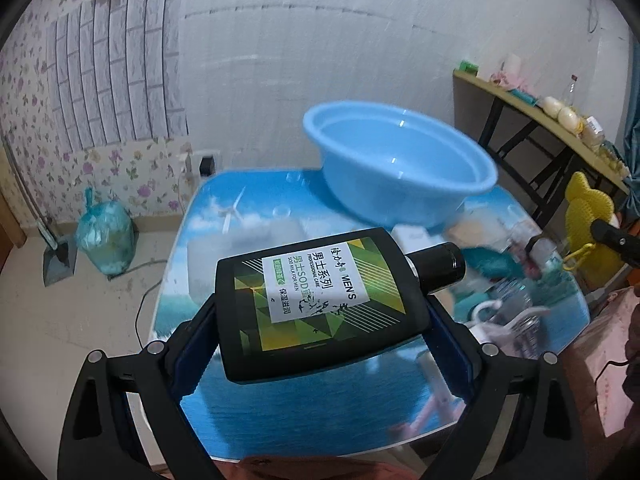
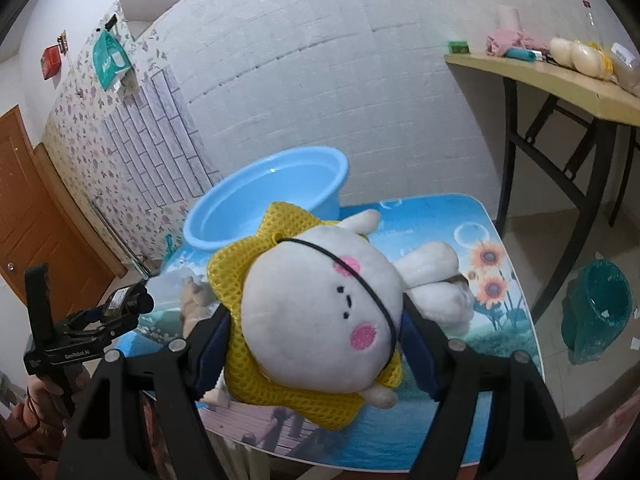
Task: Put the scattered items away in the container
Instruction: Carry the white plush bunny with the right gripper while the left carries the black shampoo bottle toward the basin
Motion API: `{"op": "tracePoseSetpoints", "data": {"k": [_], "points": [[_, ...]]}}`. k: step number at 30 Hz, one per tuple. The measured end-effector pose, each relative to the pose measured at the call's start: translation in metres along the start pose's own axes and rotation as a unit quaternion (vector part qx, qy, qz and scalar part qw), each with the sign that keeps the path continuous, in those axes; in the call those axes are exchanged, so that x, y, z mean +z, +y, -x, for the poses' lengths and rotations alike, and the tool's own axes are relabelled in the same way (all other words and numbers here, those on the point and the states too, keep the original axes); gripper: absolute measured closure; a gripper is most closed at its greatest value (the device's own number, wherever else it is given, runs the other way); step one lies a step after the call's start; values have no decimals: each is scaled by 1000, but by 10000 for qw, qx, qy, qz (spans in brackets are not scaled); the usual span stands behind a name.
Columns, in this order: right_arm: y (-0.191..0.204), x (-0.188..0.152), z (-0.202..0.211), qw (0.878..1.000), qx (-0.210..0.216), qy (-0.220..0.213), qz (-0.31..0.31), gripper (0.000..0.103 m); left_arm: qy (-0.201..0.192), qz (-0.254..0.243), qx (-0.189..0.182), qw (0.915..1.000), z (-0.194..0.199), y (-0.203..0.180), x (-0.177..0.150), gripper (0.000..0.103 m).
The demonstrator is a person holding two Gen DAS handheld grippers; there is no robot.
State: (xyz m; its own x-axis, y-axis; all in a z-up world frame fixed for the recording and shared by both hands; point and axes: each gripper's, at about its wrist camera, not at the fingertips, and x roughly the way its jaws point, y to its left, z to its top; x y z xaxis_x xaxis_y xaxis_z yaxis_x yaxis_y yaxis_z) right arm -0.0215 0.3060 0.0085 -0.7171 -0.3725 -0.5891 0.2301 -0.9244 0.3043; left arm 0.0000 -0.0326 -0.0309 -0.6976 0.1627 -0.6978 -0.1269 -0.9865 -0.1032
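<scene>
My left gripper (image 1: 320,314) is shut on a flat black bottle (image 1: 312,300) with a green and white label, its black cap pointing right, held above the table (image 1: 320,412). Beyond it a light blue basin (image 1: 400,160) stands on the table's far side, with nothing showing inside. In the right wrist view my right gripper (image 2: 316,316) is shut on a white plush toy (image 2: 304,300) wrapped in yellow mesh, lifted off the table (image 2: 460,400) in front of the basin (image 2: 260,204). The left gripper (image 2: 120,308) with the bottle shows at the left there.
Blurred clutter lies on the table's right part: a teal item (image 1: 488,260), white hangers (image 1: 508,316), a pink piece (image 1: 428,408). A wooden side table (image 2: 560,76) with several things stands right. A teal bin (image 2: 596,304) and a tied bag (image 1: 106,236) sit on the floor.
</scene>
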Motion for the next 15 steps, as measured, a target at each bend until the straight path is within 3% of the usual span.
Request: {"op": "tracePoseSetpoints", "data": {"k": [8, 15], "points": [[20, 19, 2, 9990, 346, -107, 258, 28, -355, -6, -183, 9992, 21, -10, 35, 8], [39, 41, -8, 9967, 590, -145, 531, 28, -405, -74, -299, 9987, 11, -23, 67, 8]]}}
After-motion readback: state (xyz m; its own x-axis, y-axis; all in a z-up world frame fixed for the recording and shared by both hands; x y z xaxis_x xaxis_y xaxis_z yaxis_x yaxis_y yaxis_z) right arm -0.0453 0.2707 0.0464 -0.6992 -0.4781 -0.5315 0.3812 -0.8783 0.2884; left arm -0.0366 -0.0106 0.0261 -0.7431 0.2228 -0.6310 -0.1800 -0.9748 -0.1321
